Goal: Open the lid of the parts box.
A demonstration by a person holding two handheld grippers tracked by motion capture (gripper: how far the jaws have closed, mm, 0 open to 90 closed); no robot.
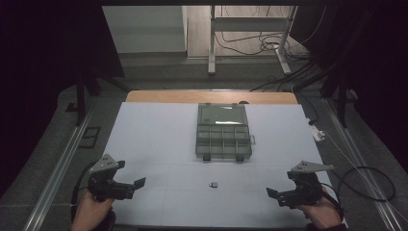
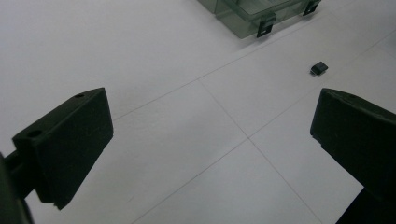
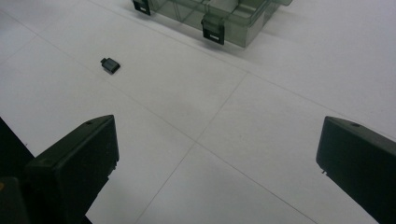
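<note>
White sheeting covers the table (image 1: 159, 144) in front of me, with thin seam lines crossing it and a strip of bare wood along the far edge. Beyond that I see a dim floor with a tangle of cables (image 1: 269, 45) and the legs of a metal frame (image 1: 211, 43).

Near the middle of the table sits a clear box (image 1: 223, 132), its lid thrown back toward the far side and its rows of compartments open to view. Two dark latches hang off its near edge. What lies inside the compartments I cannot tell.

A small dark part (image 1: 214, 184) lies alone on the sheet, just short of the box on my side and roughly midway between my two hands. In the left gripper view the part (image 2: 319, 68) shows up and to the right of the jaws, well apart from them. In the right gripper view it (image 3: 110, 65) lies up and to the left, also well apart.

My left gripper (image 1: 136, 187) hovers at the near left of the table, jaws spread wide with nothing between them. My right gripper (image 1: 275, 196) hangs at the near right, released just the same, bare sheet showing in its gap. Both point inward toward the part, touching nothing.
</note>
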